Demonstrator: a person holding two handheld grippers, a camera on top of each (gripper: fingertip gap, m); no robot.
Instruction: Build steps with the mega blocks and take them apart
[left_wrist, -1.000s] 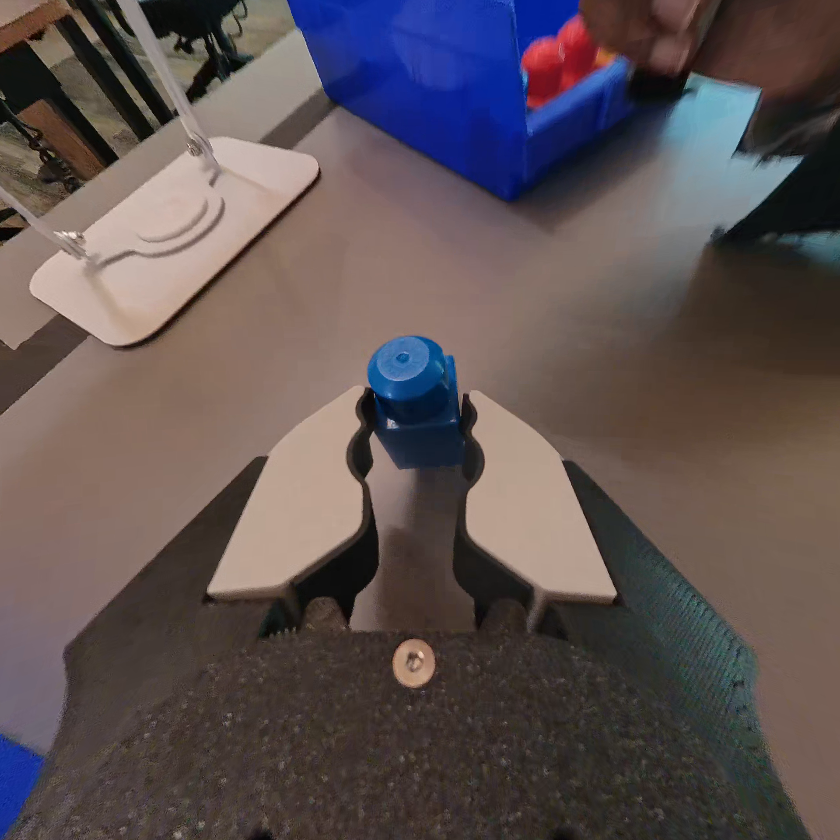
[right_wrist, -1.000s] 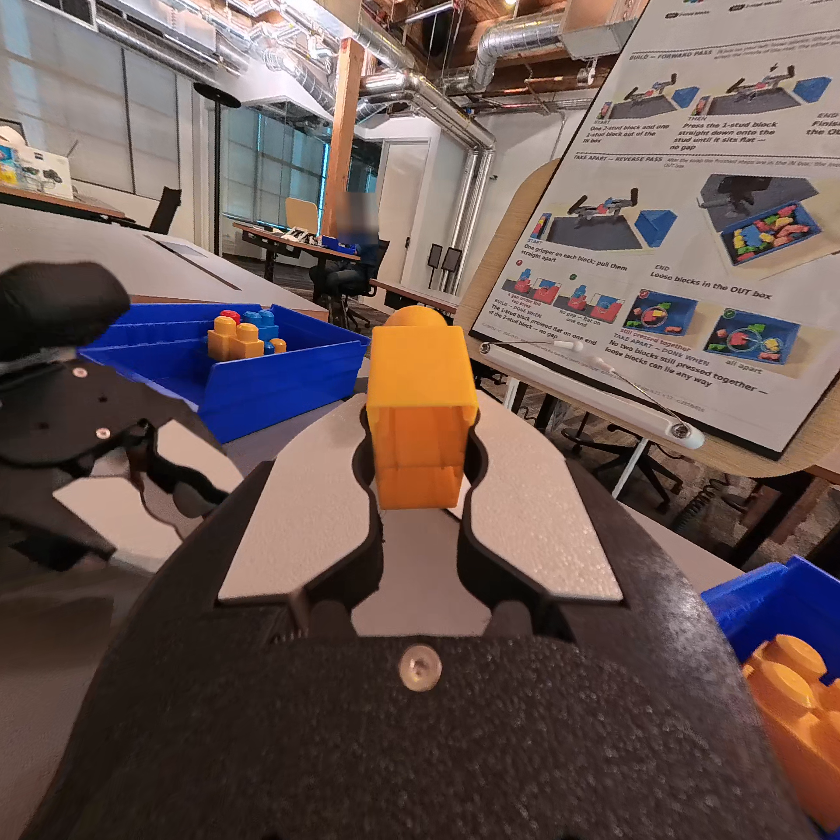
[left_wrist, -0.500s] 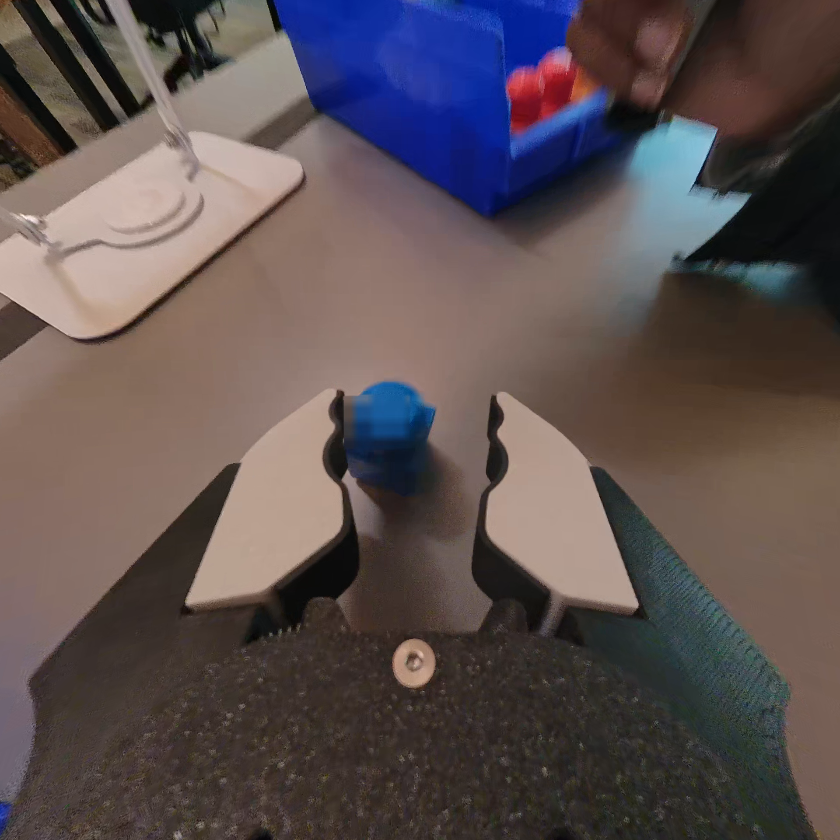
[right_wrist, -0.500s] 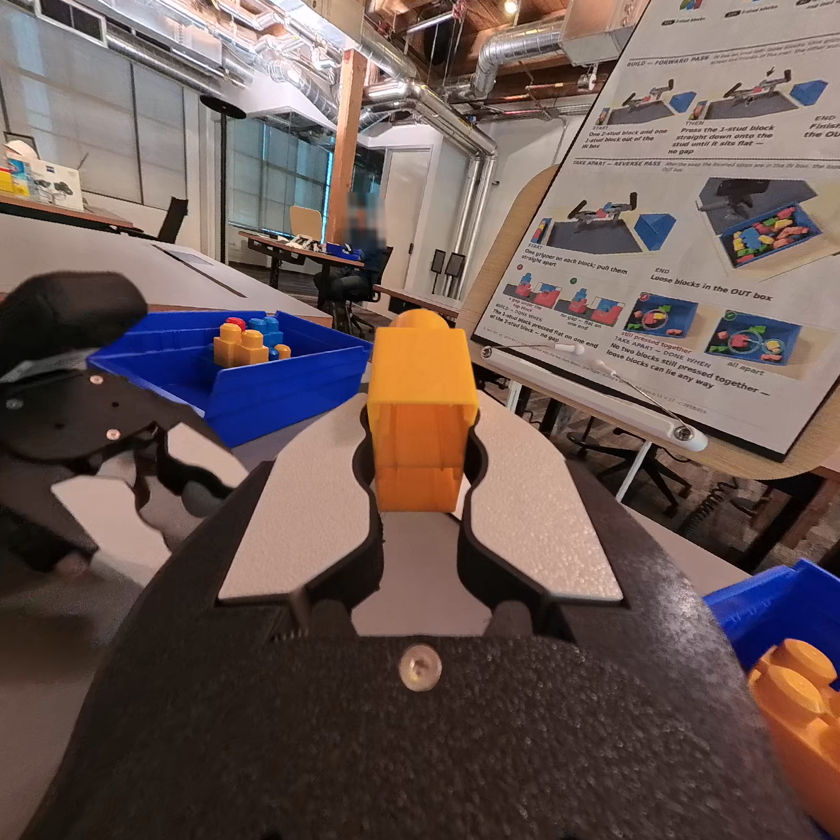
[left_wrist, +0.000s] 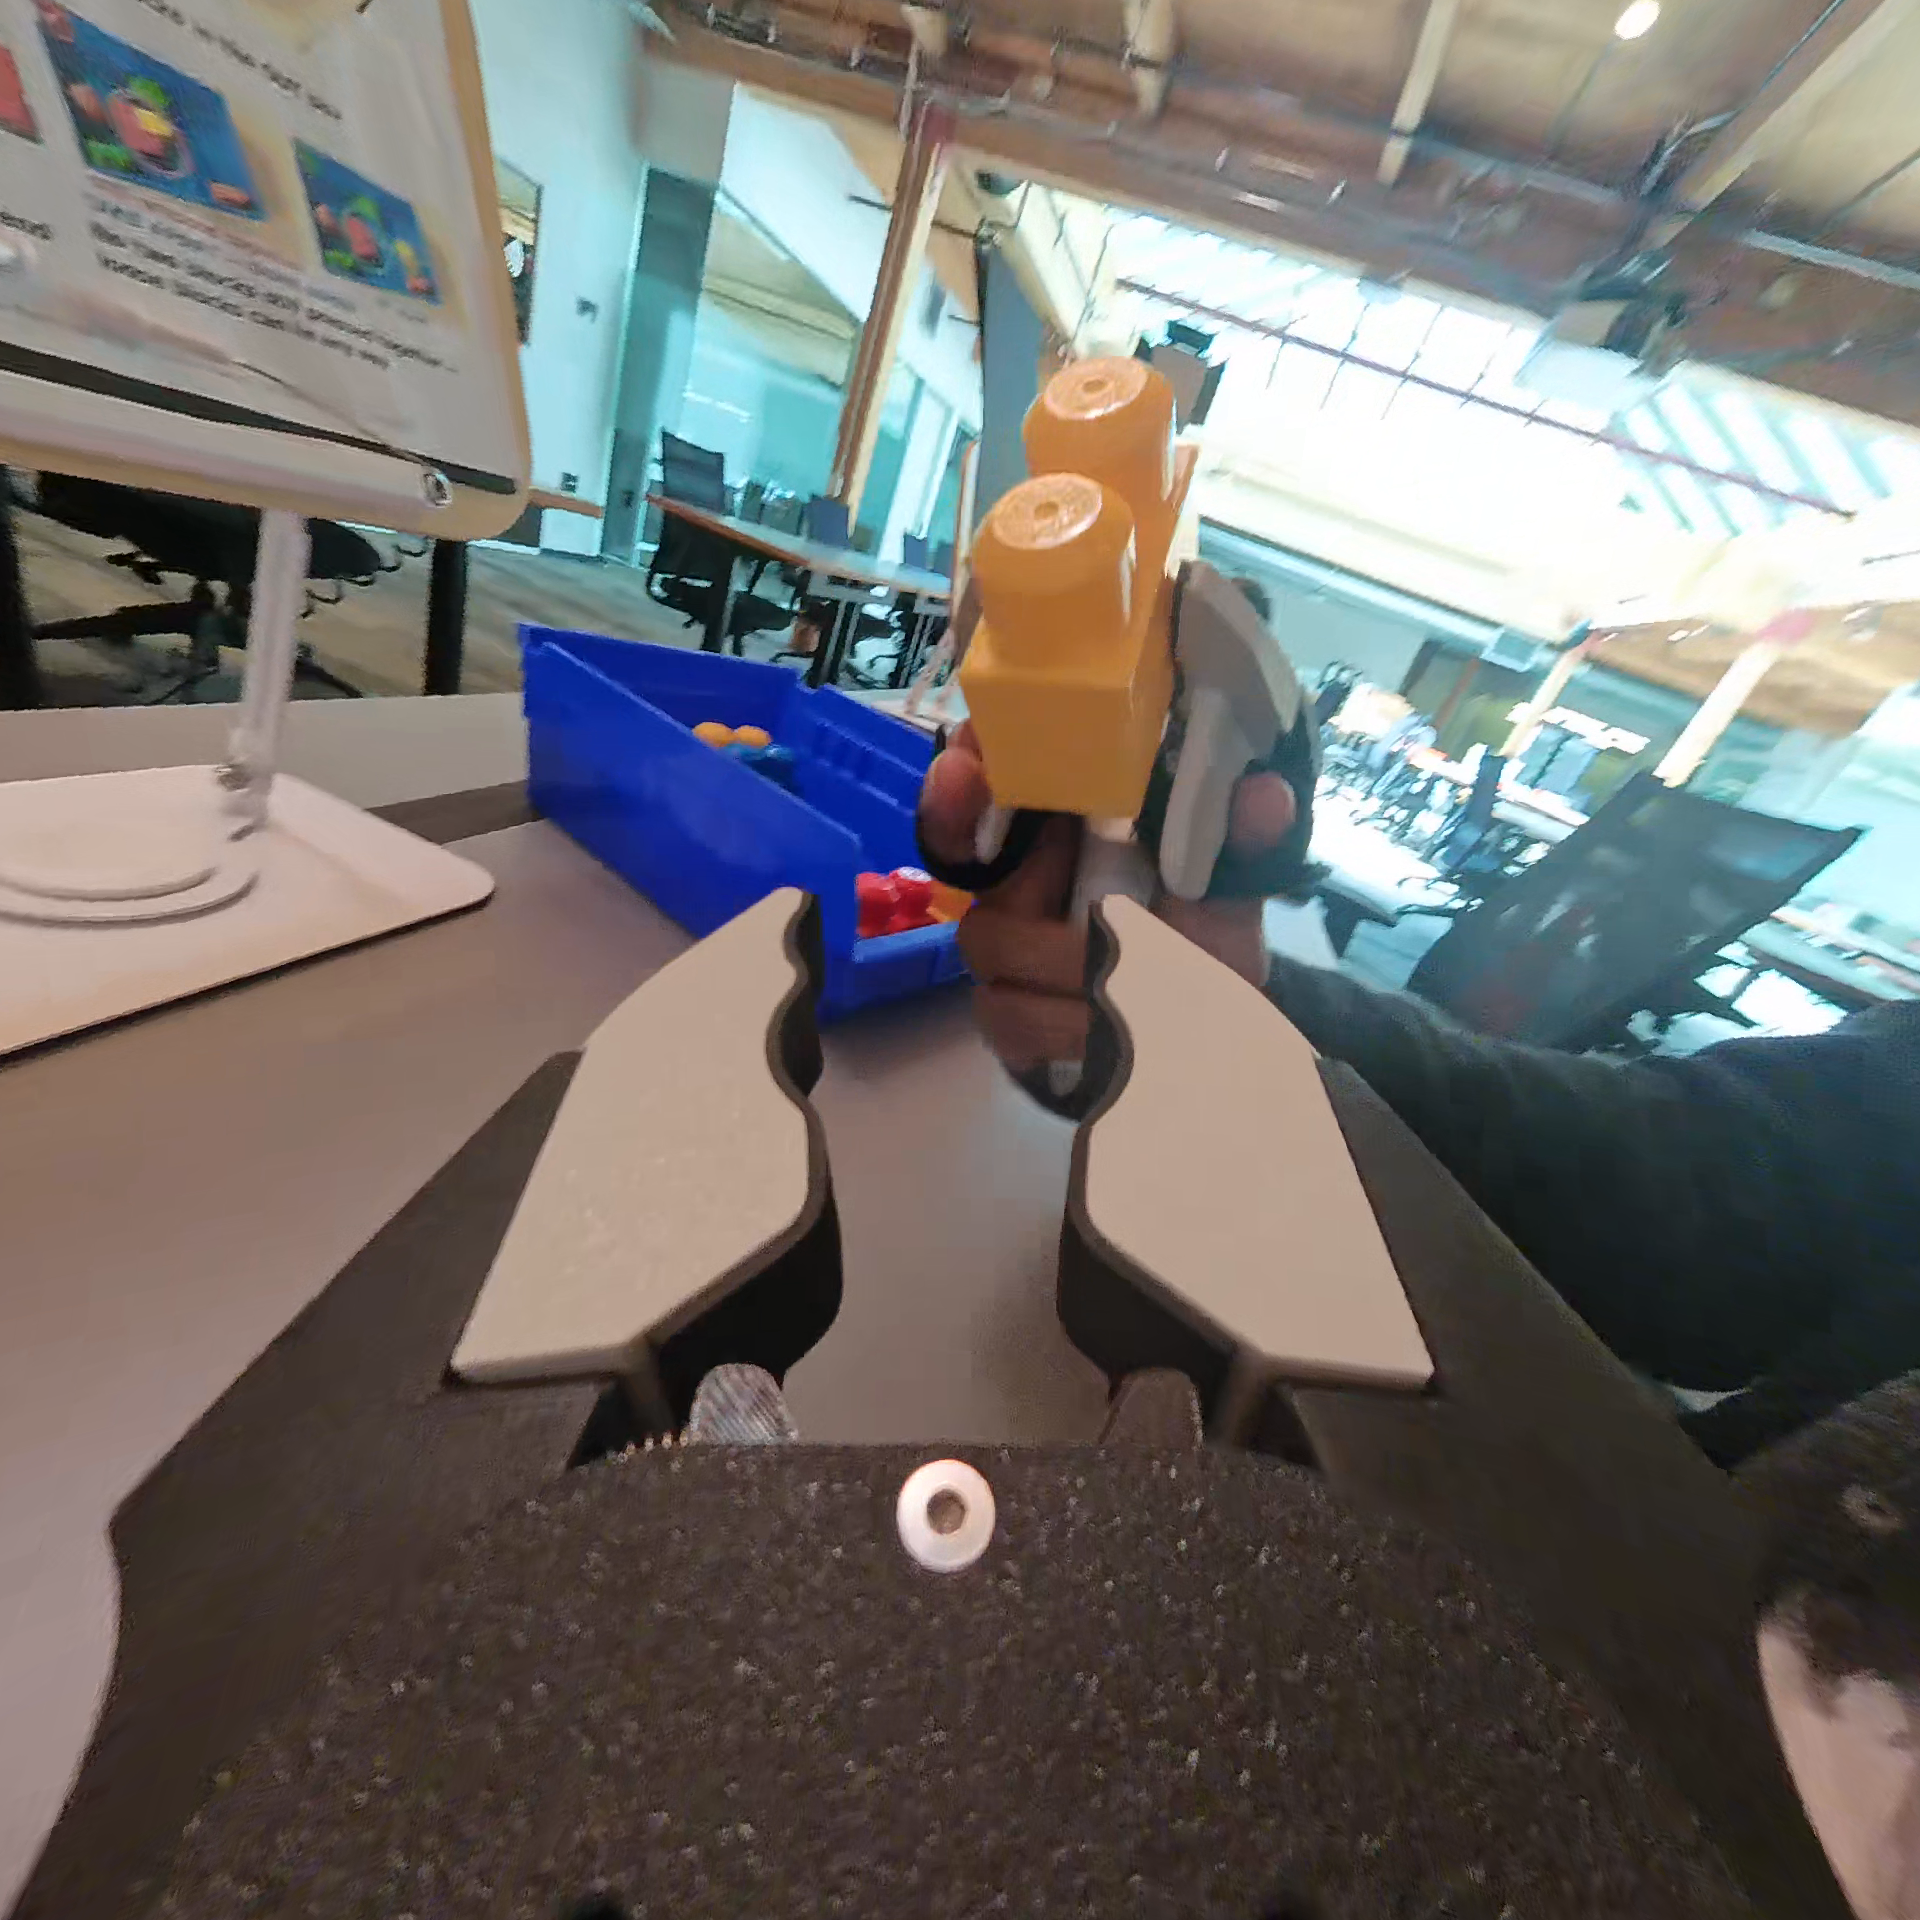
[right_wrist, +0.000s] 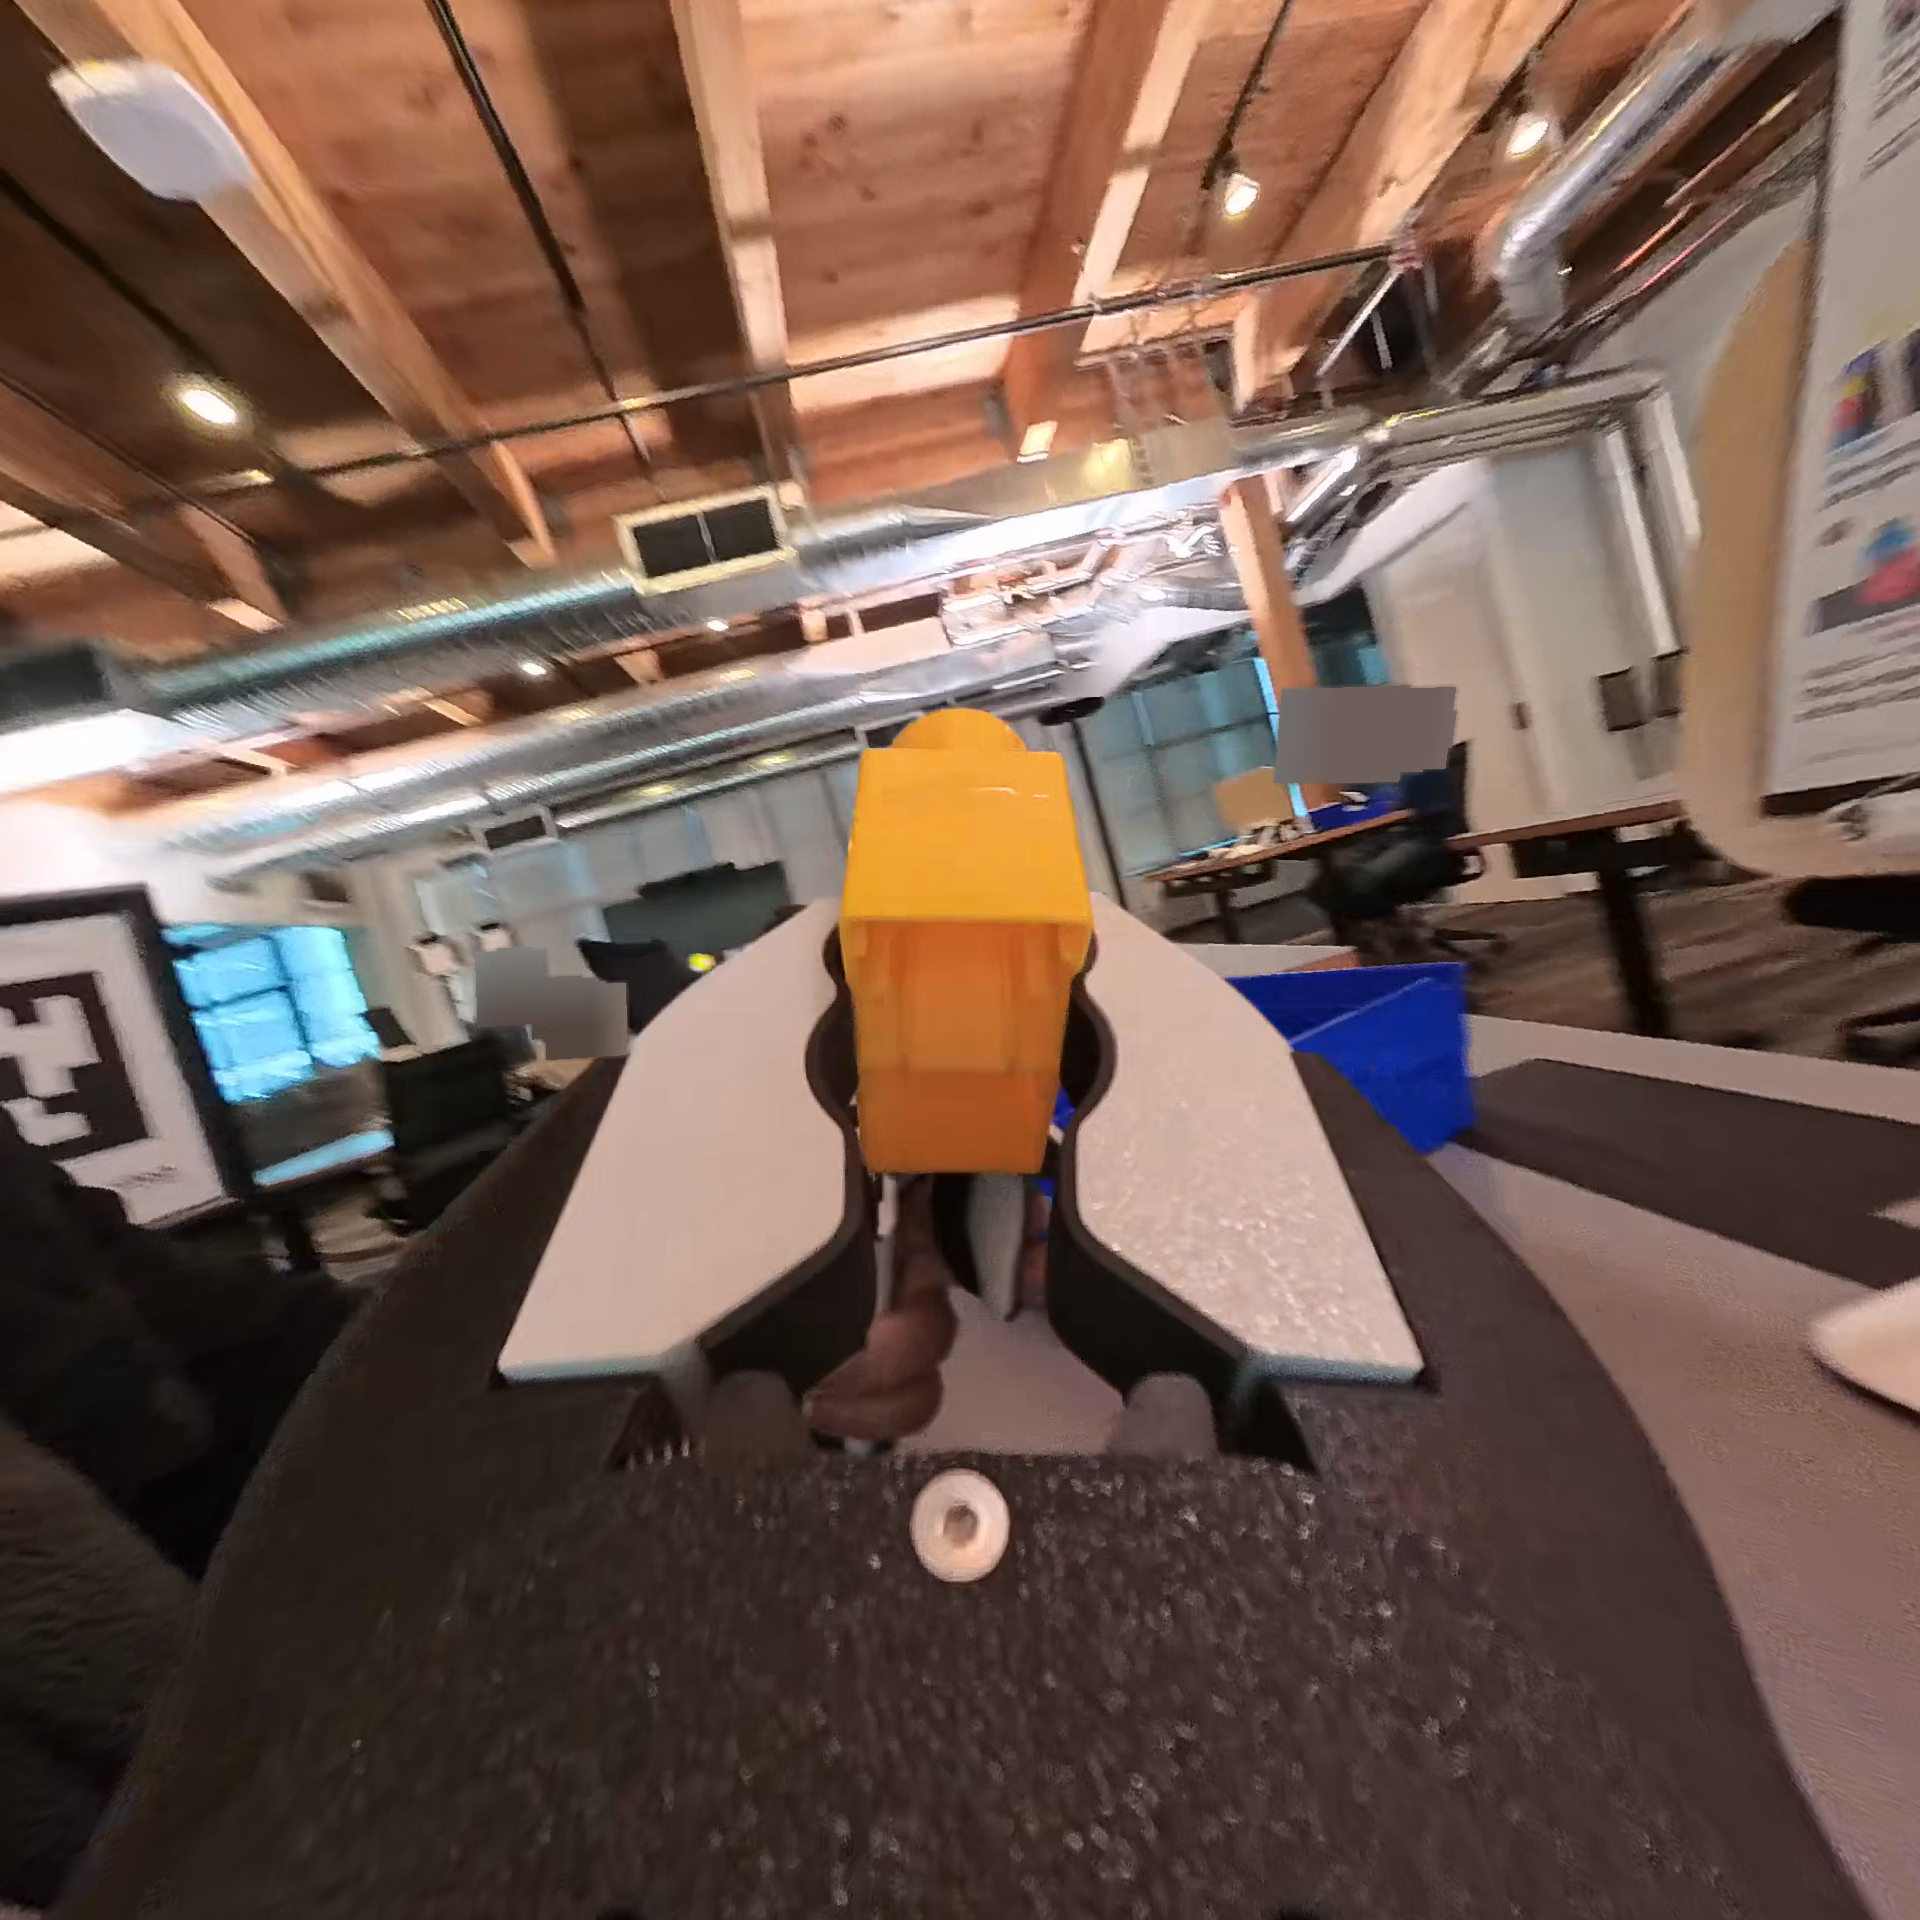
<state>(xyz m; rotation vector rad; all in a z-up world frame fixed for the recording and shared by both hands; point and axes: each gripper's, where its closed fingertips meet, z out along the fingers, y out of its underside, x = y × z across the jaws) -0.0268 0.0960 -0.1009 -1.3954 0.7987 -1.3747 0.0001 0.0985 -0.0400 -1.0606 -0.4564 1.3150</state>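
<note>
My left gripper (left_wrist: 948, 914) is open and empty, held level above the grey table (left_wrist: 312, 1143). My right gripper (right_wrist: 961, 935) is shut on an orange two-stud block (right_wrist: 961, 966) and points up towards the ceiling. The same orange block (left_wrist: 1070, 644) shows in the left wrist view, raised just beyond my left fingertips, with a grey finger (left_wrist: 1221, 727) of the right gripper and a hand (left_wrist: 1029, 966) behind it. The blue one-stud block is out of view.
A blue bin (left_wrist: 707, 800) holding red, orange and blue blocks stands on the table behind the grippers; it also shows in the right wrist view (right_wrist: 1382, 1029). A white stand base (left_wrist: 208, 894) carries an instruction board (left_wrist: 208, 208) at the left. A dark sleeve (left_wrist: 1610, 1164) crosses the right. Left tips to right tips: about 7 cm.
My left gripper opened and let go of the blue one-stud block, then swung up to level, and the block left its view. My right gripper tilted upward, still holding the orange block.
</note>
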